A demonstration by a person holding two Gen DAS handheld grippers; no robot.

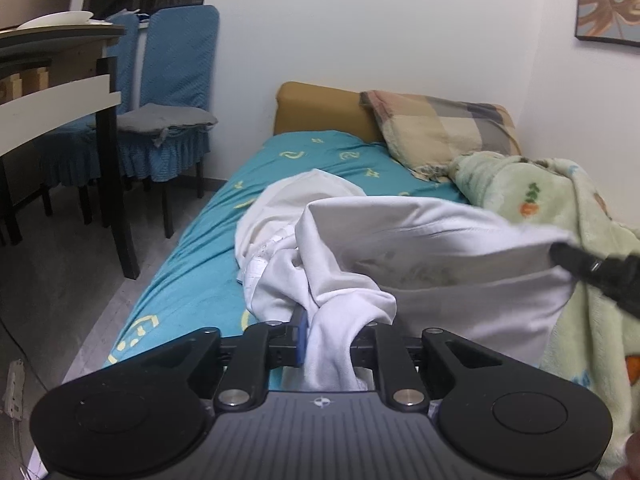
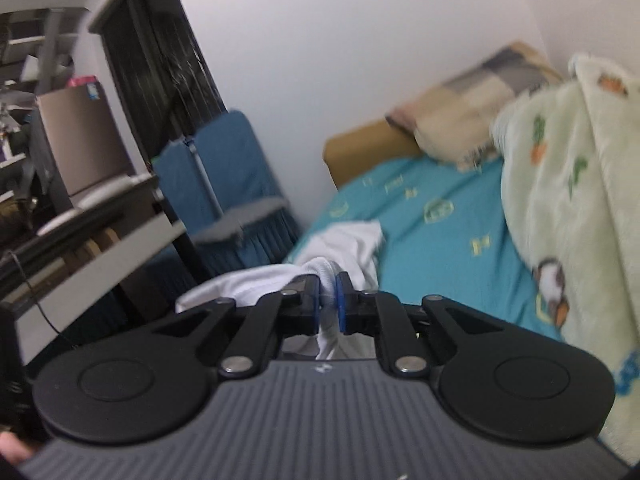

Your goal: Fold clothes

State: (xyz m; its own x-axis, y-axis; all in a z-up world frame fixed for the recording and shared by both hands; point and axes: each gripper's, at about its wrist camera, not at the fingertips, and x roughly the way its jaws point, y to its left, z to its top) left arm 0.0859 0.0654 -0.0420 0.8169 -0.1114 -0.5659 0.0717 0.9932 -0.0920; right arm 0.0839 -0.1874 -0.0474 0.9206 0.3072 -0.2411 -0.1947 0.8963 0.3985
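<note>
The left claw (image 1: 326,334) is clamped on a bunched fold of the white garment (image 1: 420,240), which rises ahead of it and stretches off to its right. There the edge of the garment meets the tip of the right claw (image 1: 568,258), seen coming in from that side. In its own view, the right claw (image 2: 329,300) is closed tight on a twisted bit of the same white garment (image 2: 340,244), with its blue pads (image 2: 341,304) pressing the cloth from both sides. The rest of the garment trails forward and to the left of the claws, with a crumpled part lying on the teal bedsheet (image 1: 208,248). To the right of both claws is a pale green fleece blanket (image 1: 580,200), and a plaid pillow (image 1: 440,128) rests at the far end of the bed. Off to the left stands a blue-covered chair (image 1: 176,92) beside a desk (image 1: 52,92). The right wrist view is blurred.
</note>
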